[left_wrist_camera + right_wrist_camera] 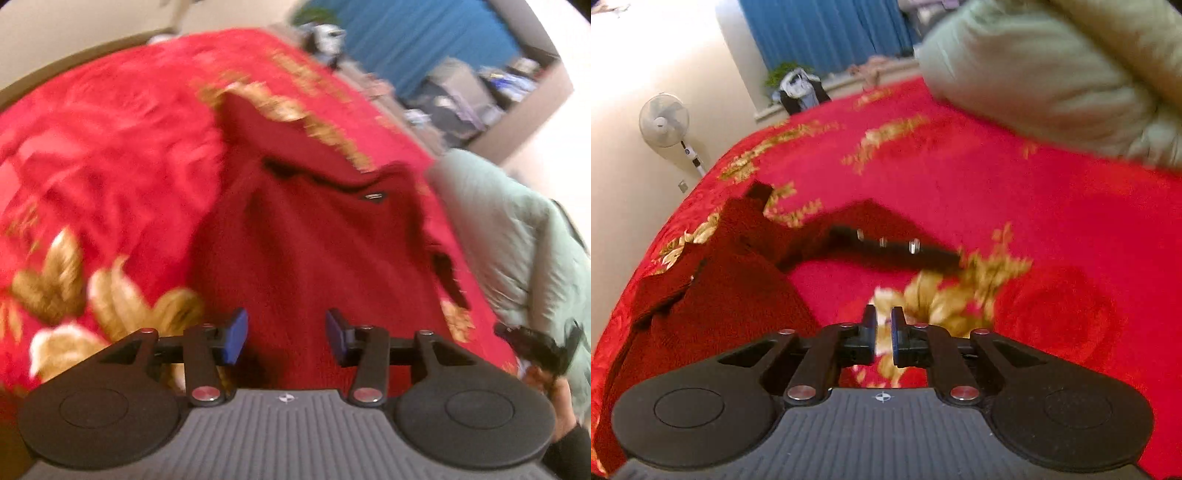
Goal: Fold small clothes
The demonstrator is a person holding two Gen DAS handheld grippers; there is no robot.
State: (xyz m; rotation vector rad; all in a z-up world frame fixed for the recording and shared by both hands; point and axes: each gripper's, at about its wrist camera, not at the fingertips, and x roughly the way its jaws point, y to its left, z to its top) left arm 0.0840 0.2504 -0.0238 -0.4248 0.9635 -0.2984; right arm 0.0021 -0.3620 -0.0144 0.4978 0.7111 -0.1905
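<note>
The left gripper (286,338) is hovering over the lower part of a dark red garment (314,266), its blue pads (236,338) standing well apart with nothing between them, just knit fabric showing below through the gap. The garment is lying spread on a bright red bedspread (110,158) patterned with gold flowers, and its neckline with a small dark label (373,196) is sitting toward the far end, away from the gripper. One sleeve is reaching off to the far left, another edge is trailing toward the right side of the bed. Over in the right wrist view, the right gripper (883,334) is showing only a narrow slit between its pads, and nothing is caught there; it is floating over bare bedspread (1052,221) beside a gold flower, clear of the cloth. From here the garment (738,295) is lying to the left, with a dark strip carrying three pale buttons (886,243) stretching out toward the middle of the bed. A pale green quilt (1034,81) is bunching up at the far right corner, touching the bedspread. A white standing fan (664,120) is standing by the wall on the left, and blue curtains (820,33) are hanging behind the bed. Both views are smeared with motion blur.
</note>
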